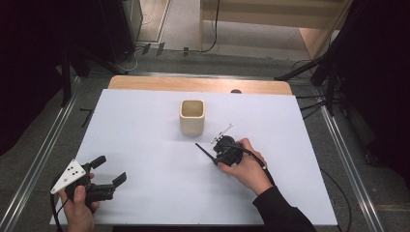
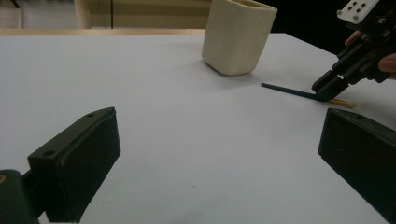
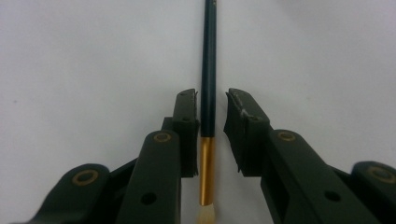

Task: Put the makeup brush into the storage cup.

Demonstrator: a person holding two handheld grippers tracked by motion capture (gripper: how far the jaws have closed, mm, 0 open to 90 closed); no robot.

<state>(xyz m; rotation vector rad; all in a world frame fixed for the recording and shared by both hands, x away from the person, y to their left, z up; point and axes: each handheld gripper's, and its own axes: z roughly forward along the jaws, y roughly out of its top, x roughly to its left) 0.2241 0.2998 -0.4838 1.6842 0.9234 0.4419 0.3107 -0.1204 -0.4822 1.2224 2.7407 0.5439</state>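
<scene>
Over on the left, the left gripper [image 1: 104, 171] sits low at the near corner of the white worktop [image 1: 145, 193], the person's left hand [image 1: 80, 210] wrapped round its body, jaws spread wide with nothing between them, pointing across the sheet towards the cream cup [image 1: 192, 116]. Moving to the middle, that cup stands upright and apart from everything, open mouth up. And now the action on the right: the right gripper [image 1: 216, 155] is tipped steeply down, the right hand [image 1: 246, 169] over it with the dark sleeve running back to the near edge, its nose at the worktop. In the right gripper view the paintbrush [image 3: 208, 70] lies flat on the sheet, dark handle running away, gold ferrule and pale bristles nearest the camera, and it sits right in the slot between the jaws. One jaw looks to be against the handle, the other shows a sliver of gap, so I'd call this narrowed round the brush but not yet clamped. This reads as the pick-up step. Next it wants the last squeeze onto the handle just ahead of the ferrule, then a clean lift, and, at a guess, a carry over to the cup. The left gripper view shows the brush [image 2: 289, 91] lying just right of the cup, well clear of it.
</scene>
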